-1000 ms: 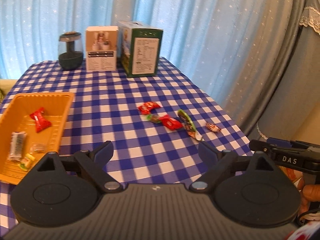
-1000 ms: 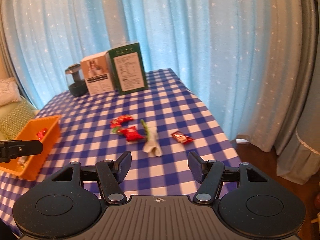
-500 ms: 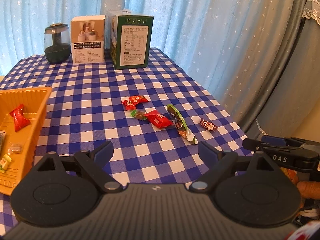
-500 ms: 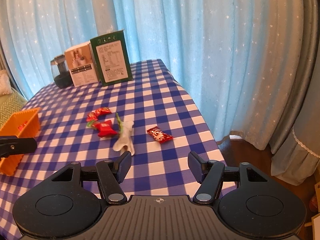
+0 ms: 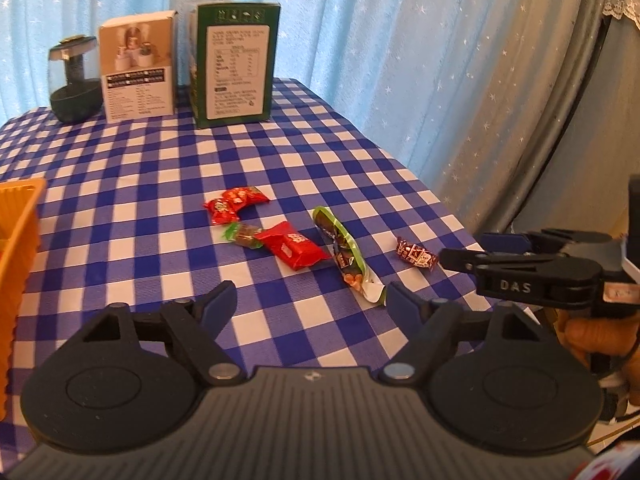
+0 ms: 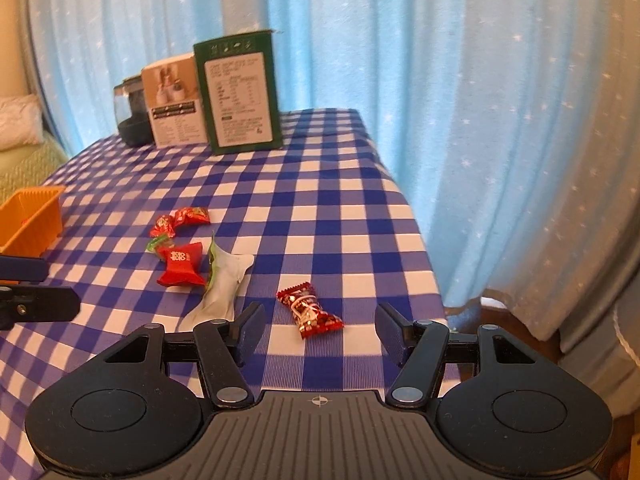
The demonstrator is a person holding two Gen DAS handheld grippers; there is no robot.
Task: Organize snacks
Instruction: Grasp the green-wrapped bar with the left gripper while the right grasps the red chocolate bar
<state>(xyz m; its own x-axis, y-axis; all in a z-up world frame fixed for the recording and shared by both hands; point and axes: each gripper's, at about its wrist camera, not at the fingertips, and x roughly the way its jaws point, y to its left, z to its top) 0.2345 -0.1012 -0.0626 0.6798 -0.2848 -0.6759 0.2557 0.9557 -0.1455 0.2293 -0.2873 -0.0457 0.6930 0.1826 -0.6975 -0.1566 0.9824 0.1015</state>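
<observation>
Change since a second ago: both grippers have come forward and down toward the loose snacks; the orange basket has slid almost out of the left wrist view, and the left jaws are narrowing.
Small red candy (image 6: 310, 310): lies flat on the checked tablecloth (image 6: 320, 200), near the right edge, just ahead of the right gripper and a little left of its centre line.
How it should handle: probably very light, a crinkly foil wrapper around a firm core, slippery at the twisted ends; best pinched across the fat middle, not by the frilled tips.
Other snacks: a red pillow pack (image 5: 298, 250), a long green-and-white packet (image 5: 346, 258), a green candy (image 5: 240, 236) and two red candies (image 5: 236, 204) cluster left of it, some touching.
Right gripper (image 6: 320, 330): jaws apart, nothing between them.
Left gripper (image 5: 310, 306): jaws closing yet empty, the green packet's near end just beside the right finger.
Orange basket (image 6: 34, 216): far left on the table, well apart from the loose snacks; likely where they go.
Background: two cartons (image 5: 234, 66) and a dark jar (image 5: 74, 80) stand at the far edge before blue curtains.
</observation>
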